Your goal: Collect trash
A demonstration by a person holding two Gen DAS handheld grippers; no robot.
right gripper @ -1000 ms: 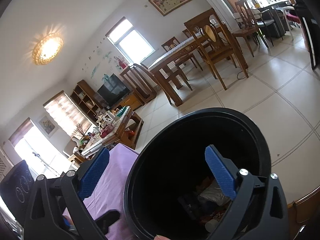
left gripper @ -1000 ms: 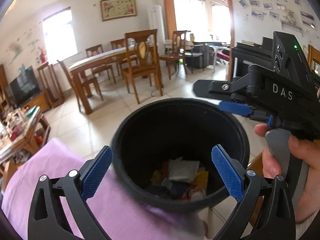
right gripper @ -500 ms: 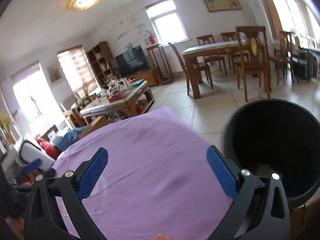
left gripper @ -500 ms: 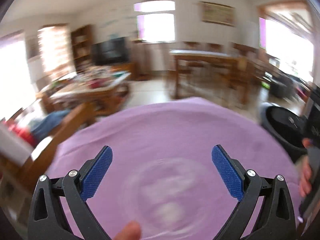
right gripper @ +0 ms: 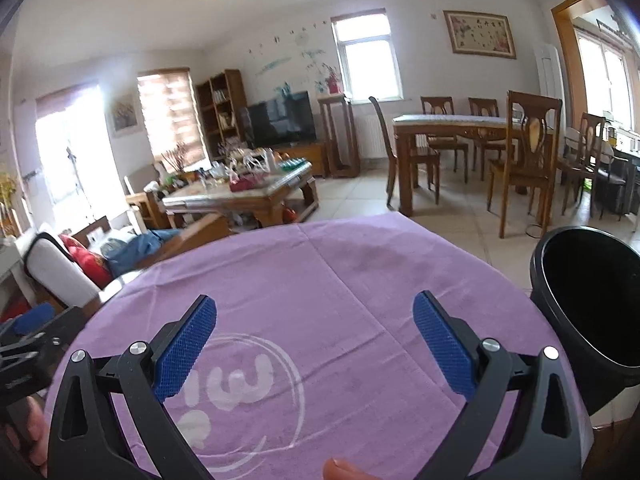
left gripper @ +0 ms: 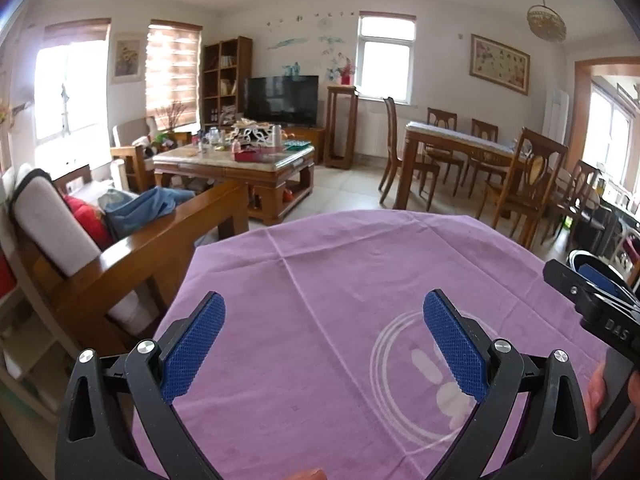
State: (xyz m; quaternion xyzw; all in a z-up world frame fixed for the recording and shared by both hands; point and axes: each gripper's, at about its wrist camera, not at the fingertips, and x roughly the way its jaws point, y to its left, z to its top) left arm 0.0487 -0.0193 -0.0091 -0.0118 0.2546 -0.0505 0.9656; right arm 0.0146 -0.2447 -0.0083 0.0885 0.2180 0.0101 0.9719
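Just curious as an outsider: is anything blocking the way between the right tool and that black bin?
Nothing visible does. The right tool hovers open and empty over the purple cloth, and the black bin stands at the cloth's right edge with only bare cloth between them.

The left black tongs with blue ridged pads (left gripper: 324, 340) and the right black tongs with blue pads (right gripper: 314, 340) both stood spread wide, gripping nothing, side by side above the counter, each held by a hand (left gripper: 596, 394).
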